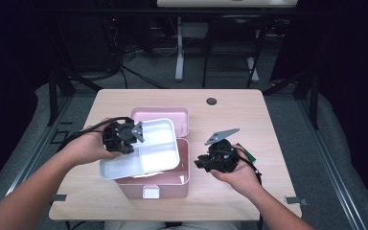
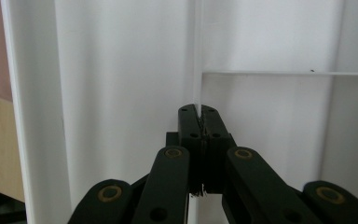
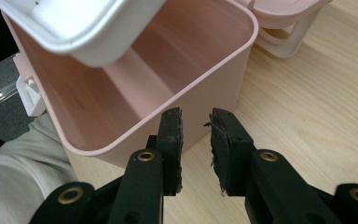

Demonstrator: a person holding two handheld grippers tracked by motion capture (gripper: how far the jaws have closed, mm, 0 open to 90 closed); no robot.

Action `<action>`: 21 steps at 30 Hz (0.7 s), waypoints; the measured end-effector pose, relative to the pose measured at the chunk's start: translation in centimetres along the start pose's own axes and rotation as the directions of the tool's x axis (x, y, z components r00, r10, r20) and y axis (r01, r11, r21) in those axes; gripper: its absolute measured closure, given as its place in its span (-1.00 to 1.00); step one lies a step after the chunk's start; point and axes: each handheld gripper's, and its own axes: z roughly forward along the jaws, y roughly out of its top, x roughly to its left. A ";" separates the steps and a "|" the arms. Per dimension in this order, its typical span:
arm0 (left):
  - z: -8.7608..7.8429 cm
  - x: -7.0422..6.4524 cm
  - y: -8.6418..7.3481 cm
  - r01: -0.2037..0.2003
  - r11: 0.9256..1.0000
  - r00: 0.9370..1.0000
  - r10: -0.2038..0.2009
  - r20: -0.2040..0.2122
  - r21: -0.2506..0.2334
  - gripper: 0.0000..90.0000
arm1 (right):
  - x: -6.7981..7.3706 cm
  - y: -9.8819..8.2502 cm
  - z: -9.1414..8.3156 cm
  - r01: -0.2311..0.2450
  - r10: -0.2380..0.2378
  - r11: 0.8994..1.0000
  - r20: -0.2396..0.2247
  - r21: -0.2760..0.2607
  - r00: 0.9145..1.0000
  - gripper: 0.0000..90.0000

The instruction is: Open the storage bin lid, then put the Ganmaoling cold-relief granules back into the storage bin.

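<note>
surface: light wood table (image 1: 100, 199) | on it: open pink box (image 1: 182, 179), its lid (image 1: 182, 117) behind

Tray (image 1: 149, 152) above box (image 1: 182, 178)

box: pale pink storage box (image 1: 172, 184), plain, pink inside too
box clasp: white (image 1: 151, 192)
lid: pale pink lid (image 1: 172, 116), with a white handle (image 3: 291, 39)
tray: white divided tray (image 1: 158, 148), plain, no pattern
left gripper: black (image 1: 122, 138), with brass-coloured rivets and a grey plate
right gripper: black (image 1: 215, 160), brass-coloured rivets, grey plate on top
surface: light wood grain (image 1: 249, 115), with a dark round hole near the far edge
floor: grey (image 1: 297, 124)
sleeve: off-white (image 3: 14, 182)
</note>
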 end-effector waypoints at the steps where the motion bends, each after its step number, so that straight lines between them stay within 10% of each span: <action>1: 0.0 0.1 -0.3 0.015 1.000 1.000 -0.015 0.002 0.001 0.99 | 0.0 0.0 0.0 0.000 0.000 1.000 0.000 0.000 1.000 0.62; 9: -0.4 1.1 -2.8 0.199 0.980 0.980 -0.199 0.009 -0.013 0.99 | -0.1 0.1 0.1 -0.001 0.001 1.000 0.007 -0.003 1.000 0.52; 21: -0.7 2.6 -7.3 0.440 0.898 0.898 -0.439 0.014 -0.030 0.99 | -0.4 0.0 -0.2 -0.020 0.020 1.000 0.008 -0.019 1.000 0.30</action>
